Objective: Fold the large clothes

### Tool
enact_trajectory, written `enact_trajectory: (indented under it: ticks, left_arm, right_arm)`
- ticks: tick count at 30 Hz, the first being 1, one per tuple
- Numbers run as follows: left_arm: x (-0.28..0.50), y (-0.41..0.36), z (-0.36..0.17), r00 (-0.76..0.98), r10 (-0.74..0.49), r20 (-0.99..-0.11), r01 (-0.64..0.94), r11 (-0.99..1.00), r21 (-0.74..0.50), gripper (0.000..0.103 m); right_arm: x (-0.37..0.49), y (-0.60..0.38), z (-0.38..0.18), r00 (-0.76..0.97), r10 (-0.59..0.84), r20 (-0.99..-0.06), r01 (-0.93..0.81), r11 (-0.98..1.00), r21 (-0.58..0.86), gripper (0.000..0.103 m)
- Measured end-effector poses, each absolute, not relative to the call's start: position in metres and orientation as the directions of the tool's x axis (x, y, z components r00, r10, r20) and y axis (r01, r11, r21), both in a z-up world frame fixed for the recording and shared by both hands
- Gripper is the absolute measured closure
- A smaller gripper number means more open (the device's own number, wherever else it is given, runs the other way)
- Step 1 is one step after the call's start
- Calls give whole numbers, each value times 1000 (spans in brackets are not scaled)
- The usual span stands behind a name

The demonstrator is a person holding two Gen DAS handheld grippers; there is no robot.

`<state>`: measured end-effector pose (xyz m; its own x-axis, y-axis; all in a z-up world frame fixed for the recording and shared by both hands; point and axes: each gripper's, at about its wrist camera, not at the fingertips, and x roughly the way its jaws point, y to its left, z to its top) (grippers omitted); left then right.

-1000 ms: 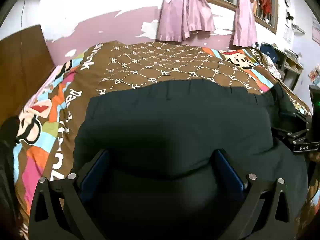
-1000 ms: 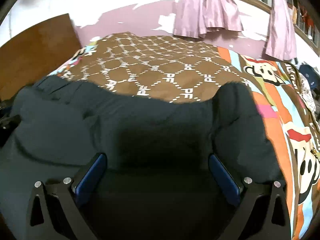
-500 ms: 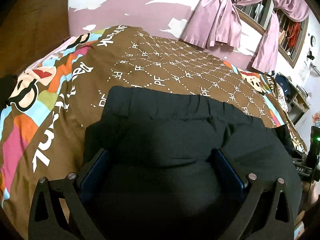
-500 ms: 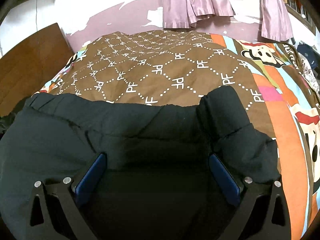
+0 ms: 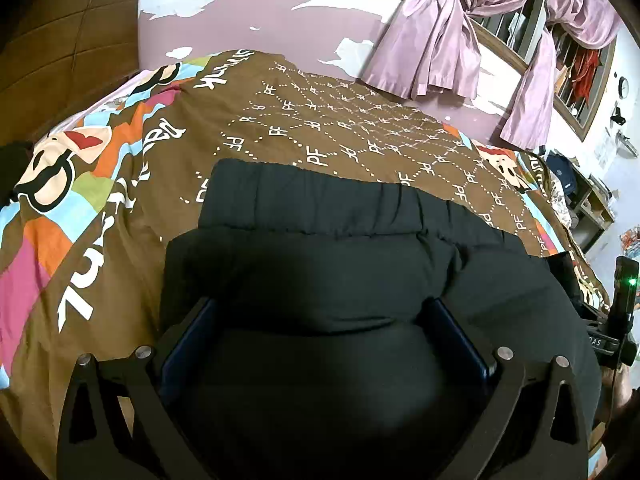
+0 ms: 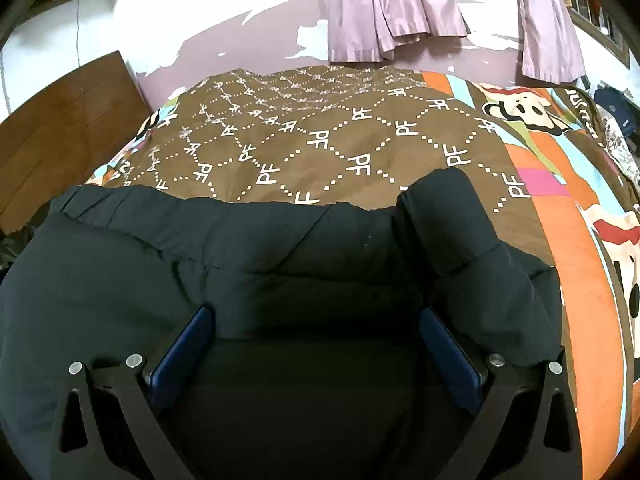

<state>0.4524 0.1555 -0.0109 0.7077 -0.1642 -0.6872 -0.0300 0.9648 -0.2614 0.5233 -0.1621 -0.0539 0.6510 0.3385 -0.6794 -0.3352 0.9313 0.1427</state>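
Currently left wrist view: my left tool (image 5: 320,320) sits wide open, blue pads (image 5: 188,344) either side of the black padded jacket (image 5: 328,264), gripping nothing; jacket lies bunched on the patterned bed cover (image 5: 320,128). Right wrist view: my right tool (image 6: 316,332) equally spread, jacket (image 6: 280,264) bulging between the pads, not pinched, sleeve (image 6: 448,216) sticking up toward the bed cover (image 6: 360,136).

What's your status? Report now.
Left hand-held gripper and right hand-held gripper open, black jacket bulging between fingers. Jacket on bedspread. Nothing in the way.
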Motion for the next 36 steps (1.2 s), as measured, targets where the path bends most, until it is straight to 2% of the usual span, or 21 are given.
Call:
enact_trajectory:
  ticks: [9, 15, 19, 25, 30, 33, 36]
  left_arm:
    - [449, 154, -15, 716, -162, -679, -29, 965, -260, 1]
    - [449, 153, -16, 726, -163, -668, -26, 964, -264, 1]
    - [446, 158, -18, 735, -170, -657, -20, 962, -271, 1]
    - [439, 162, -15, 758, -179, -628, -10, 959, -285, 1]
    - [424, 170, -8, 800, -174, -574, -22, 948, -318, 1]
    - [406, 186, 1, 843, -145, -517, -68, 926, -370, 1]
    - [393, 209, 6, 862, -146, -485, -111, 880, -462, 1]
  right_arm:
    - [519, -158, -52, 675, 309, -670, -328, 939, 102, 0]
    - [505, -141, -47, 737, 201, -646, -300, 953, -46, 0]
    - [501, -139, -48, 753, 180, -633, -294, 953, -79, 0]
    - [492, -151, -44, 772, 219, -596, -300, 953, -38, 0]
    - [471, -175, -34, 818, 273, -506, -297, 954, 33, 0]
    - [460, -195, -25, 841, 278, -464, -271, 959, 83, 0]
    - [452, -216, -21, 843, 281, -459, -251, 960, 125, 0]
